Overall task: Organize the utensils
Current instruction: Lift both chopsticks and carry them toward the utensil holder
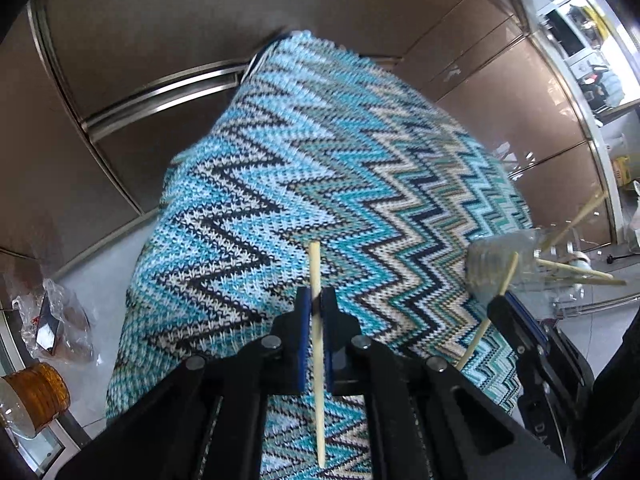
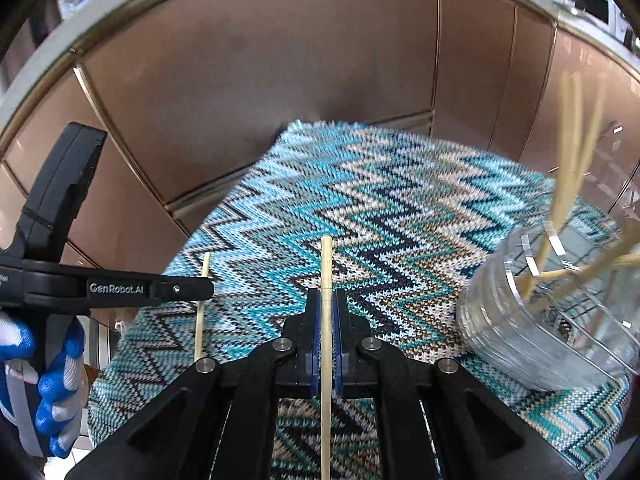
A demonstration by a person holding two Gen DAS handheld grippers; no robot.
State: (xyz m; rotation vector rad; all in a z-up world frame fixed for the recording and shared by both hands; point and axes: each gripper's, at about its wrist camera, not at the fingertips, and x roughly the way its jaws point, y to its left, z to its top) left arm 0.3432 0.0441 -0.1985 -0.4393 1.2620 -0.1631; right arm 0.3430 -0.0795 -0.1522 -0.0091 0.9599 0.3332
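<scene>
My left gripper (image 1: 316,300) is shut on a pale wooden chopstick (image 1: 318,364) that stands upright between its blue pads, above the zigzag knit cloth (image 1: 304,176). My right gripper (image 2: 327,300) is shut on a second chopstick (image 2: 326,344), also upright. The left gripper shows in the right wrist view (image 2: 202,290) at the left, with its chopstick (image 2: 200,320). The right gripper shows in the left wrist view (image 1: 500,304) at the right, with its chopstick (image 1: 494,308). A clear plastic holder (image 2: 532,316) on the cloth at the right holds several chopsticks (image 2: 568,184).
Brown panelled cabinet fronts (image 2: 260,92) with metal trim rise behind the cloth-covered surface. A crumpled plastic bag (image 1: 56,320) and an amber ribbed jar (image 1: 40,396) lie on the floor at the left. A cluttered counter (image 1: 588,40) is at the far right.
</scene>
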